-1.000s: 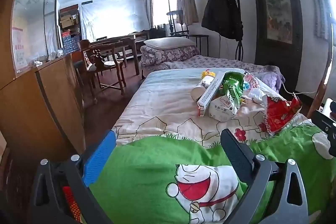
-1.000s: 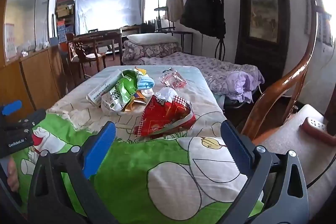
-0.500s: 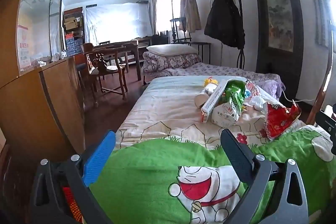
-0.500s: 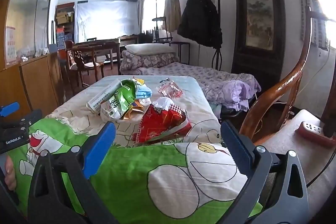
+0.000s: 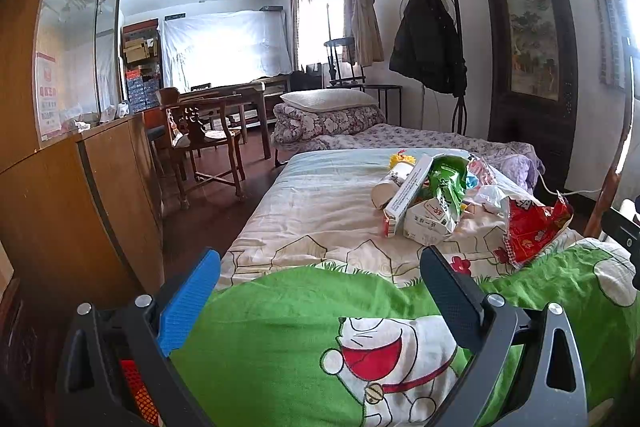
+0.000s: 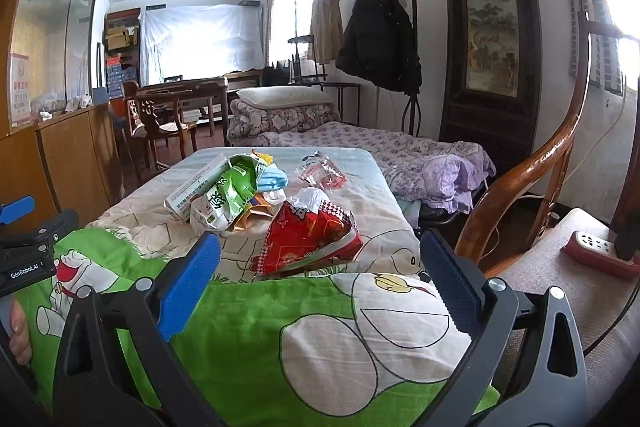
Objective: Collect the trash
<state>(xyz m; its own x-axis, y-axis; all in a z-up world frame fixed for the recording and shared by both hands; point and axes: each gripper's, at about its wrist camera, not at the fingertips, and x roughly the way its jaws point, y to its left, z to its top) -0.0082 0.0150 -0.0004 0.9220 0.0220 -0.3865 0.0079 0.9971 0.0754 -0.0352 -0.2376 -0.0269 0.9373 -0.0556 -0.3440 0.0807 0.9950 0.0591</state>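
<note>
**Left wrist view and right wrist view: red bag lies dead ahead of the right claw, off to the side of the left**

Left wrist view. Left gripper (image 5: 320,279) is spread wide, nothing between its fingers; it hangs over the green cartoon quilt (image 5: 288,315) at the near end of the bed. The trash pile (image 5: 432,195) sits further up the bed on the pale sheet, ahead and to the right of the claw's centre line. Nearest piece on this side: a long white carton (image 5: 406,193), its long axis running away from the camera, leaning against a green snack bag (image 5: 450,183). The red snack bag (image 5: 534,225) lies further right again, near the frame edge, beyond the right-hand finger.

Right wrist view. Right gripper (image 6: 320,277) is likewise wide apart and empty. The red snack bag (image 6: 312,241) lies straight ahead, framed between the two fingers, just past the quilt's edge (image 6: 280,307). Its long axis runs roughly crosswise, left to right, with the crumpled open mouth up and away. The rest of the trash pile (image 6: 228,197) is behind it and to the left; a small clear wrapper (image 6: 322,175) sits apart, further up the bed. The left gripper (image 6: 24,251) shows at the left edge, a hand (image 6: 18,333) beneath it.

Judgement: the right claw is nearer and better lined up for the red bag; a straight advance should do. The left is better placed for the carton.
</note>
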